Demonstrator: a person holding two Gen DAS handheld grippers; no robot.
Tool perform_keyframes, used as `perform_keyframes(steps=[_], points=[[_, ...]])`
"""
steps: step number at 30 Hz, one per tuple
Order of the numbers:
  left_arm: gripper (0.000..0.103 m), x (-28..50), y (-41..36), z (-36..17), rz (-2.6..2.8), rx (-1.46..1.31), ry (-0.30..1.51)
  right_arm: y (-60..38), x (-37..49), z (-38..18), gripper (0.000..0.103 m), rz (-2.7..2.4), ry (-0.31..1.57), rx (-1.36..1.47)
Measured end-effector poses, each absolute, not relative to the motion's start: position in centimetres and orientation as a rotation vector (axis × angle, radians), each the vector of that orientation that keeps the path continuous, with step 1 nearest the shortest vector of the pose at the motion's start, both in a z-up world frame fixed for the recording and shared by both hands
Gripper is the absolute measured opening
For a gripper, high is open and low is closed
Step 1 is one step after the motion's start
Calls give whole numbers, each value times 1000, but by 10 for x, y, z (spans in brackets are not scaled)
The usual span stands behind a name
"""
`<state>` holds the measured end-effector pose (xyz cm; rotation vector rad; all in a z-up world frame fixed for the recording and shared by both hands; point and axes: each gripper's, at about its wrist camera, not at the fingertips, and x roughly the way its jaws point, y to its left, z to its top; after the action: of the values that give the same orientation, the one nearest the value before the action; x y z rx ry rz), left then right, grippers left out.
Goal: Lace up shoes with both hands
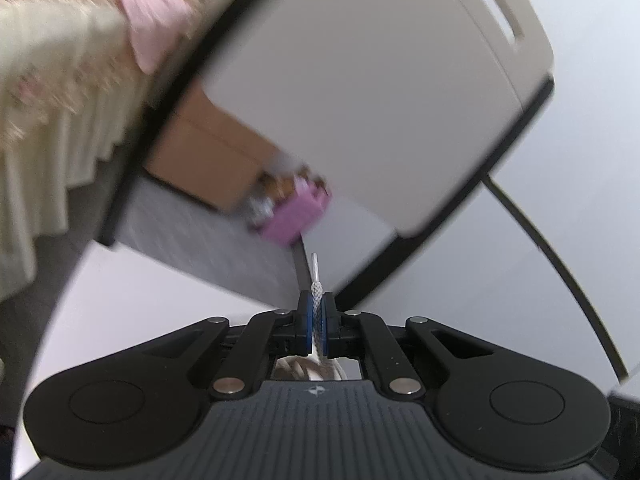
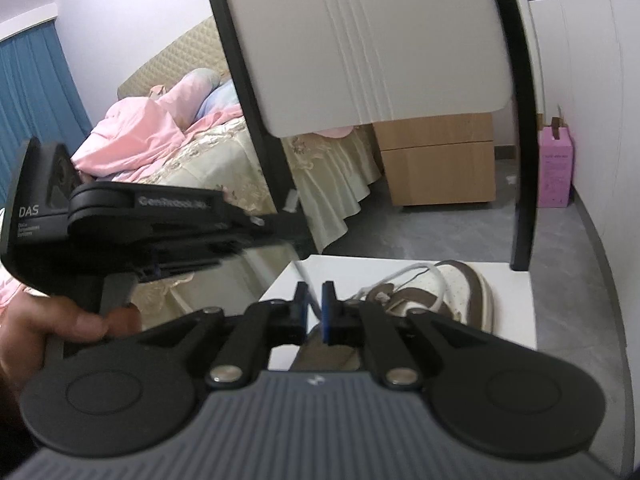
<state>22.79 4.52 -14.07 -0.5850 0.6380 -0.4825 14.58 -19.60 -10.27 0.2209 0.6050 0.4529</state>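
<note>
A brown and white sneaker (image 2: 452, 292) lies on a white table (image 2: 508, 320), its white lace (image 2: 434, 276) looping loosely over the tongue. My left gripper (image 1: 317, 312) is shut on the grey-white lace end (image 1: 316, 292), and the plastic tip pokes out above the pads. In the right wrist view that left gripper (image 2: 296, 220) reaches in from the left, held by a hand (image 2: 60, 332), up off the table. My right gripper (image 2: 315, 300) hovers over the heel end of the shoe, its blue pads a small gap apart. A thin strand seems to cross that gap; the pads do not press it.
A chair with a white back (image 2: 360, 40) and black frame (image 2: 524, 200) stands just beyond the table. Behind it are a bed with pink bedding (image 2: 160, 128), a wooden nightstand (image 2: 436, 160) and a pink box (image 2: 556, 172) on the grey floor.
</note>
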Motion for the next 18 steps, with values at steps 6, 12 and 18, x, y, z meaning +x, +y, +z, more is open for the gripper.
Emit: perform_keyframes(steps=[6, 12, 18], points=[[5, 223, 90, -122, -293, -604, 475, -213, 143, -106, 34, 371, 632, 239], [5, 204, 121, -96, -107, -500, 346, -211, 164, -137, 37, 291, 804, 287], [5, 197, 132, -93, -87, -444, 379, -191, 170, -148, 36, 206, 798, 139]])
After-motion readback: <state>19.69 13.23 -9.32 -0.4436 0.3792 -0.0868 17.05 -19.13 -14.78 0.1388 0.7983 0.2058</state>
